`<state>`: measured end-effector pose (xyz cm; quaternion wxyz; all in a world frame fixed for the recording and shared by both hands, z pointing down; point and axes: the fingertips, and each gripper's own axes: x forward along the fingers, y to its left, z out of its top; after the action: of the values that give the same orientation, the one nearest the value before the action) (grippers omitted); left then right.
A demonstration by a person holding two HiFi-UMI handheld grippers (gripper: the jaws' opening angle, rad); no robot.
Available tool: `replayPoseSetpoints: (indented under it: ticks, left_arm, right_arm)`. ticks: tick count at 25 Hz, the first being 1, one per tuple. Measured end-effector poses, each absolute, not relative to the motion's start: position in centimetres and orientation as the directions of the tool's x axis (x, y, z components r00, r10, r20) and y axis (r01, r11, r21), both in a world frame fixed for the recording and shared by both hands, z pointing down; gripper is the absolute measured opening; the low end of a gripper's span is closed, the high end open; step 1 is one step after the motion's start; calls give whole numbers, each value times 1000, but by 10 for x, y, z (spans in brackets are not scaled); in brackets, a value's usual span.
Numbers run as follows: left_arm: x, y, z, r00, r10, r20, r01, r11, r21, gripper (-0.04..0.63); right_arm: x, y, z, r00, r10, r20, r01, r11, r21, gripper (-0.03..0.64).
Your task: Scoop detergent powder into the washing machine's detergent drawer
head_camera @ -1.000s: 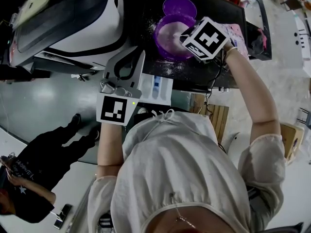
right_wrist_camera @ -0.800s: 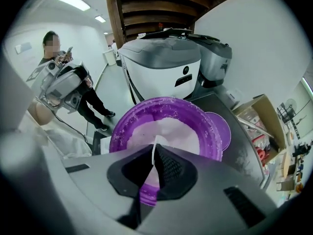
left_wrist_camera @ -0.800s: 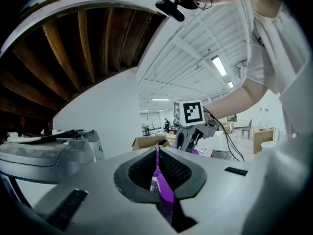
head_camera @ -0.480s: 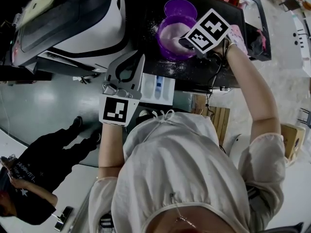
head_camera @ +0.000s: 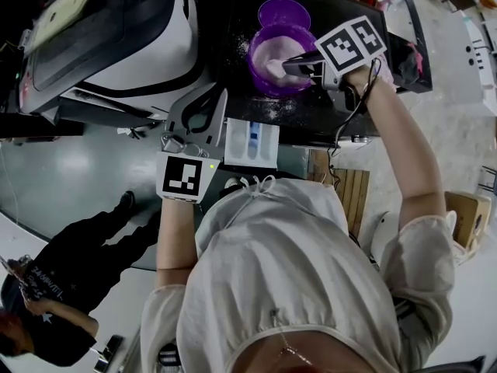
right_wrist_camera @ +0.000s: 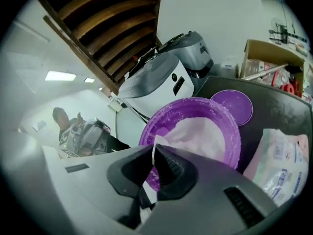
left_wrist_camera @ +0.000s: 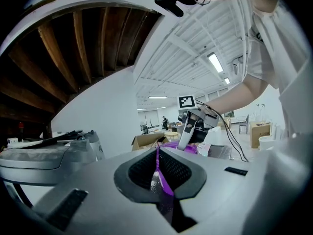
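Observation:
A purple bowl (head_camera: 273,53) (right_wrist_camera: 195,131) heaped with white powder stands on the dark table (head_camera: 318,111), its purple lid (head_camera: 284,12) behind it. My right gripper (head_camera: 287,67) (right_wrist_camera: 155,151) hangs over the bowl's near rim, shut on a thin white piece that reaches toward the powder. The white detergent drawer (head_camera: 251,142) sticks out at the table's front. Left of it, my left gripper (head_camera: 213,95) (left_wrist_camera: 157,153) is shut on a thin purple piece dusted with powder. The washing machine (head_camera: 116,37) lies at upper left.
A pink-and-white pouch (head_camera: 386,55) (right_wrist_camera: 279,155) lies right of the bowl. A person in black (head_camera: 70,286) stands at lower left on the grey floor. A wooden stool (head_camera: 345,185) sits below the table edge. Cardboard boxes (right_wrist_camera: 274,58) stand behind the table.
My right gripper has shifted up and to the right over the bowl and turned, so its marker cube shows two faces. The left gripper has barely moved.

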<state>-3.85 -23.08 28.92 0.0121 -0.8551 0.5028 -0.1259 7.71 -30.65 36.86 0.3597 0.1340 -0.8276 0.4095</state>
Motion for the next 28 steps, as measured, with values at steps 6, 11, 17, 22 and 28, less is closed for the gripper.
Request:
replayPoseSetpoints:
  ticks: [6, 11, 17, 22, 28]
  left_arm:
    - [-33, -235, 291, 477, -854, 209, -849, -509, -140, 34]
    - [-25, -237, 293, 502, -836, 219, -829, -538, -153, 34]
    - [-21, -235, 295, 522, -825, 216, -818, -556, -149, 34]
    - [-21, -232, 295, 547, -822, 159, -802, -569, -182, 34]
    - [-31, -216, 299, 558, -808, 187, -787, -587, -189, 34]
  right_arm:
    - [82, -303, 354, -838, 43, 545, -463, 473, -749, 12]
    - [88, -300, 340, -920, -19, 392, -377, 316, -871, 11]
    - [103, -291, 323, -957, -141, 255, -285, 275, -918, 12]
    - [109, -266, 314, -967, -183, 178, -221, 251, -943, 12]
    - [104, -235, 318, -967, -222, 123, -173, 223, -959, 12]
